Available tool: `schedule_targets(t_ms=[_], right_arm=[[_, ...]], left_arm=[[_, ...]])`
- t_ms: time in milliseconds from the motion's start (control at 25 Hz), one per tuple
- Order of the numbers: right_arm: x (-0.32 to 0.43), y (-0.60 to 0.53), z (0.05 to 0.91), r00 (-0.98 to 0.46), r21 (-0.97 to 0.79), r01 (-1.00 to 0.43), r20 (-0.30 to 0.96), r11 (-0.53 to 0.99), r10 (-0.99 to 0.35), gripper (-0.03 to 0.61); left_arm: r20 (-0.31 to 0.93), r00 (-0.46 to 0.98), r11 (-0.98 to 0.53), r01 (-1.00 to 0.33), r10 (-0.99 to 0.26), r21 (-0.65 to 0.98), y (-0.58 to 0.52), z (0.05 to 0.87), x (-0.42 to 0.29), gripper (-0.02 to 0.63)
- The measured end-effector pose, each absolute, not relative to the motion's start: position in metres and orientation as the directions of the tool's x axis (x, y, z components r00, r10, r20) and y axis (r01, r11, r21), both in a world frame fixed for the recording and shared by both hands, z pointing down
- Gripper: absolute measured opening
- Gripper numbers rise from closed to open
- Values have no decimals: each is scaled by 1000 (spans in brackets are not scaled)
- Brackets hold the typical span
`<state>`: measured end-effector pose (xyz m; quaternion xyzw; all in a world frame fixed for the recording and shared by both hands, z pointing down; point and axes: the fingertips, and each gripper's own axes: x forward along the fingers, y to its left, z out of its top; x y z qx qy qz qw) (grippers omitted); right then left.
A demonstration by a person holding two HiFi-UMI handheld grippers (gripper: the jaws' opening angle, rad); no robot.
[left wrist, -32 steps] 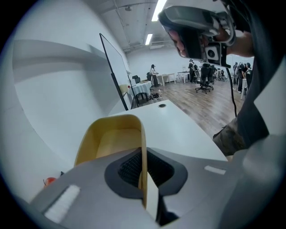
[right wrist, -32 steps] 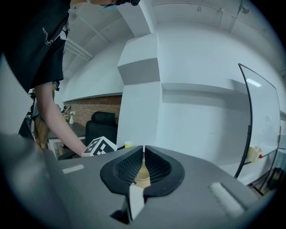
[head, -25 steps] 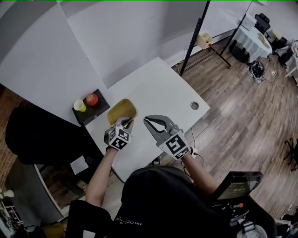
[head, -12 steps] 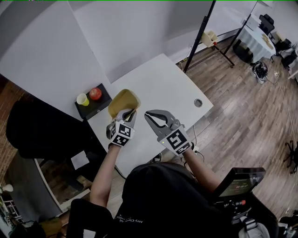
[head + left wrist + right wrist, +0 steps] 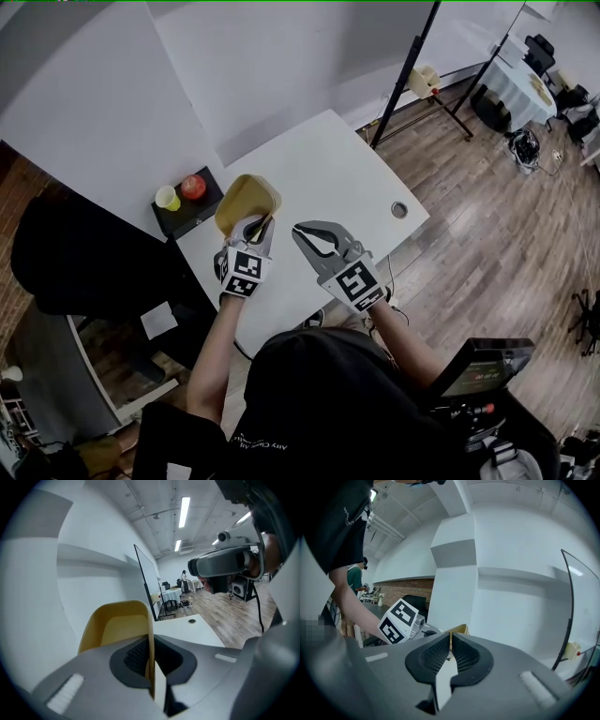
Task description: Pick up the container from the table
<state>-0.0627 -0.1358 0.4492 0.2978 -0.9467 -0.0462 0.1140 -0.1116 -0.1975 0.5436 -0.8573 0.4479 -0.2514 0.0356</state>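
Left hand-held gripper (image 5: 260, 226): clamped on the side wall of the yellow container (image 5: 246, 199). In the left gripper view the thin wall runs edge-on between the dark pads (image 5: 136, 656), with the jaws pressed against it from both sides. The container (image 5: 117, 625) is tilted, hollow side showing, at the near-left corner of the white surface (image 5: 328, 173). Cannot tell whether any edge touches the surface.

Right hand-held gripper (image 5: 300, 232): clenched on nothing, tips together, hanging over the surface just right of the left one. The right gripper view shows the pads (image 5: 464, 656) meeting with no object between them.

Left of the surface: black tray (image 5: 180, 219) carrying a yellow cup (image 5: 167, 198) and a red round fruit (image 5: 193, 187).
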Motion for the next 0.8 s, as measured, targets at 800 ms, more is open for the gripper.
schedule_targets(t_ms=[800], right_arm=[[-55,-139,391,-775,166,-614,56,771,-629,26]], left_arm=[[82,536,-535,-794,-840,-289,-195,419,-101,12]])
